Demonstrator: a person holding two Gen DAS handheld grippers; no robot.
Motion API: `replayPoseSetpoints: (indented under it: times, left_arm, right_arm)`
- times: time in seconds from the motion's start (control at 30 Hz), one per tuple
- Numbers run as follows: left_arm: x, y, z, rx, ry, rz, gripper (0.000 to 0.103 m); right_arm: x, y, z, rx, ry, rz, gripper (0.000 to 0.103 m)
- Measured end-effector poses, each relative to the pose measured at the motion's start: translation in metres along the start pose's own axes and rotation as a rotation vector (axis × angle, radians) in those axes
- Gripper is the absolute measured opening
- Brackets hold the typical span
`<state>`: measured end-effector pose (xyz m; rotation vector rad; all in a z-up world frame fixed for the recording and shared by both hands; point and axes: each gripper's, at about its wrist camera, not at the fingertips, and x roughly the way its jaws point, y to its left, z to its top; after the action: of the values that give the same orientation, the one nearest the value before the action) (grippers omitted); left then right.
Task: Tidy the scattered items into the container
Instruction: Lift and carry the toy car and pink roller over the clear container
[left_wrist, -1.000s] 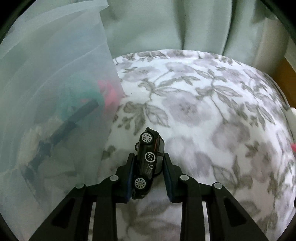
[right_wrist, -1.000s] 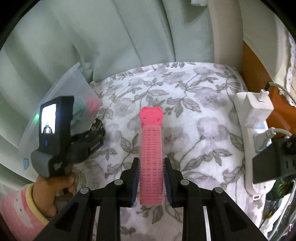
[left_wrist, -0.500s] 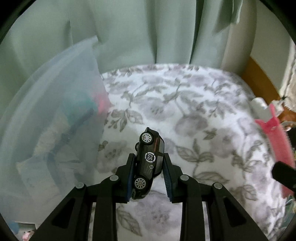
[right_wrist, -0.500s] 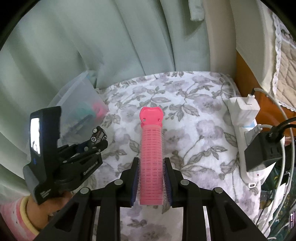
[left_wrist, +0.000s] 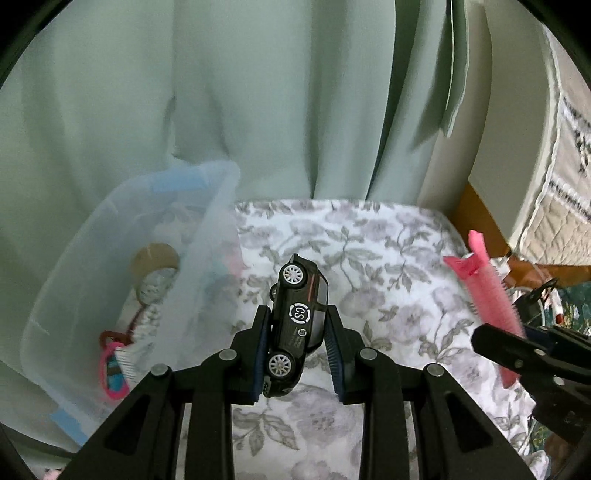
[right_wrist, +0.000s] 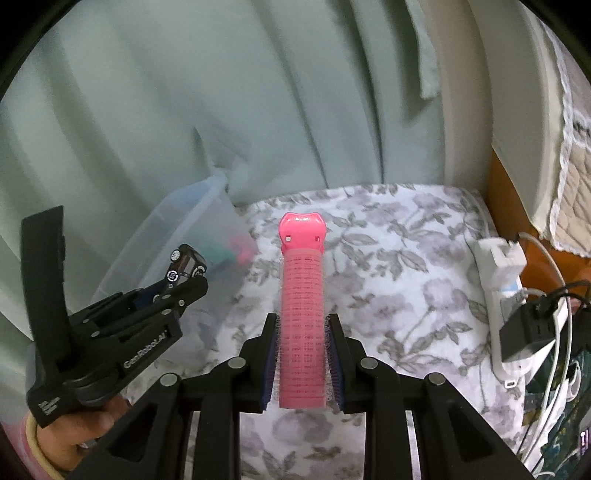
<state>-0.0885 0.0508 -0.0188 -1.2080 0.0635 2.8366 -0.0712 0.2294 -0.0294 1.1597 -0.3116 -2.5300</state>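
While the left tongs (left_wrist: 297, 345) clamp a black toy car (left_wrist: 295, 325) by its roof and underside, the car stands nose-up between the blue pads, one side with its two wheels facing the camera. From the right wrist view the same tongs (right_wrist: 184, 284) show at the left edge, the car (right_wrist: 184, 266) poking out of their tip, with the person's hand (right_wrist: 74, 428) on the grip below.

The right tongs (right_wrist: 301, 360) are clamped on a pink hair roller (right_wrist: 301, 314), which points straight ahead with its smooth pink cap at the far end. In the left view the roller (left_wrist: 487, 291) and right tongs (left_wrist: 517, 350) show at the right edge.

Both sets of tongs hang above a bed (left_wrist: 369, 258) with a grey floral cover. At its left edge, against pale green curtains (left_wrist: 258, 92), stands a clear plastic bin (left_wrist: 207, 229), just left of the car. Inside it lie a tape roll (left_wrist: 155, 258), a pink-rimmed item (left_wrist: 112, 373) and some blurred red and teal things. To the right of the bed a white power strip (right_wrist: 502, 295) carries plugs and cables.
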Motion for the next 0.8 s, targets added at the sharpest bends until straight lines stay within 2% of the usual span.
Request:
replayPoseSetpoints:
  times: [0.8]
  left_arm:
    - [-0.084,0.068,0.021,-0.108,-0.187,0.049,0.03]
  right_arm:
    - [-0.039,0.094,0.052,-0.129,-0.156,0.119,0.027]
